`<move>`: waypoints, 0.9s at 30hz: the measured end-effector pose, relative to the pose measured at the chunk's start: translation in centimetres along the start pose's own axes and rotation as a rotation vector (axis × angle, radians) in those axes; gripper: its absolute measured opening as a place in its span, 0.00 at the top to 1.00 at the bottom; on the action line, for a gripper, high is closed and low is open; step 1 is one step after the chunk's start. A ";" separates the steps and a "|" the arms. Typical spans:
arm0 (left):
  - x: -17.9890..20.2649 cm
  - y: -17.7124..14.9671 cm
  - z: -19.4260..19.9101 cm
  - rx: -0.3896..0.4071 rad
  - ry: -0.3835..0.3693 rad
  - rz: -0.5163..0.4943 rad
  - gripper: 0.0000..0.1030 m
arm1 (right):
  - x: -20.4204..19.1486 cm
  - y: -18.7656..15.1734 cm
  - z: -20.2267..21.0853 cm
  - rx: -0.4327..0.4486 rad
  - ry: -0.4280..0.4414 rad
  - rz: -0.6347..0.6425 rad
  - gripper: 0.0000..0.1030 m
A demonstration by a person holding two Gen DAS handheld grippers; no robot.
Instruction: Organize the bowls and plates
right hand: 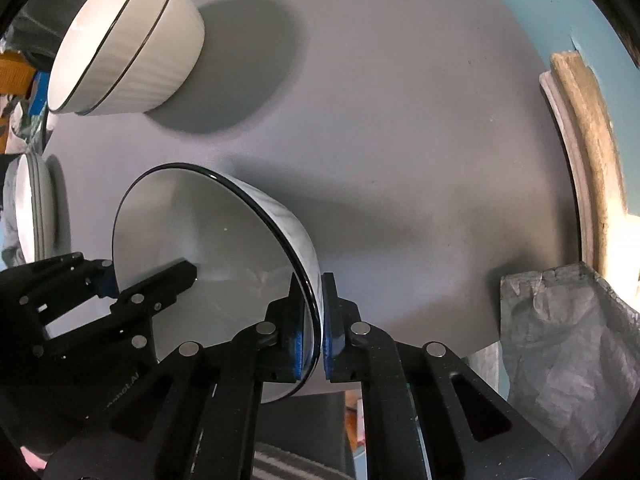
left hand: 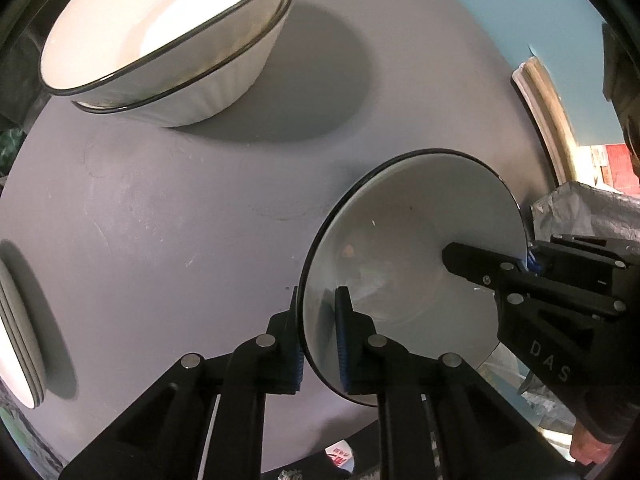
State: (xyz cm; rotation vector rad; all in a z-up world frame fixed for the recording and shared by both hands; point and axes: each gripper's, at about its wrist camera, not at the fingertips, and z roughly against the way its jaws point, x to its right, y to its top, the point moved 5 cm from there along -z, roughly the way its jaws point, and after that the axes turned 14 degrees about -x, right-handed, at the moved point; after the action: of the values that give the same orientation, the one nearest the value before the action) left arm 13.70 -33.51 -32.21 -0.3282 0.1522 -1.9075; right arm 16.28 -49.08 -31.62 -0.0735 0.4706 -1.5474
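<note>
Left wrist view: my left hand-held gripper (left hand: 319, 336) is closed on the near rim of a bowl (left hand: 404, 240), one pad inside the wall and one outside, jaws narrow. The bowl sits low over the grey counter (left hand: 168, 208); I cannot tell whether its base is touching. My right hand-held gripper (left hand: 520, 262) clamps the opposite rim, one finger reaching into the bowl. A stack of two nested bowls (left hand: 160, 40) stands at the far side of the counter, well apart. A stack of plates (left hand: 16, 320) lies at the left edge.

Right wrist view: my right hand-held gripper (right hand: 316, 316) is pinched shut on the bowl (right hand: 208, 240) rim, with the wall between its blue pads. My left hand-held gripper (right hand: 112, 280) grips the rim across from it. The nested bowls (right hand: 128, 40) stand far left and the plates (right hand: 32, 208) just beyond the held bowl.

Judgement: the step in hand is a two-sided grasp on the loose bowl, now secured. The next move calls for a level lift, both sides rising together, then carriage to the nested bowls and a centred lowering into the top one. Uneven lift risks a slip on the glazed rim.
</note>
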 end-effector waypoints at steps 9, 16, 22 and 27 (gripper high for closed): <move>0.3 -0.7 1.4 0.029 0.027 -0.006 0.88 | -1.4 -0.6 2.0 -0.004 0.012 0.002 0.93; 0.2 -0.1 3.9 0.068 -0.002 0.027 0.88 | -2.5 0.1 5.1 0.015 0.012 0.026 0.93; -0.8 0.2 7.5 0.117 -0.018 0.061 0.88 | -4.0 -0.3 7.1 0.038 0.021 0.046 0.93; -2.4 0.6 9.9 0.160 -0.020 0.077 0.88 | -5.0 0.4 9.3 0.066 0.014 0.071 0.93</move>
State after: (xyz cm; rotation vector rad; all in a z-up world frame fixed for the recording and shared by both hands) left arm 18.00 -30.93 -23.27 -0.2306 -0.0014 -1.8266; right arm 20.02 -46.49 -22.11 0.0051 0.4288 -1.4932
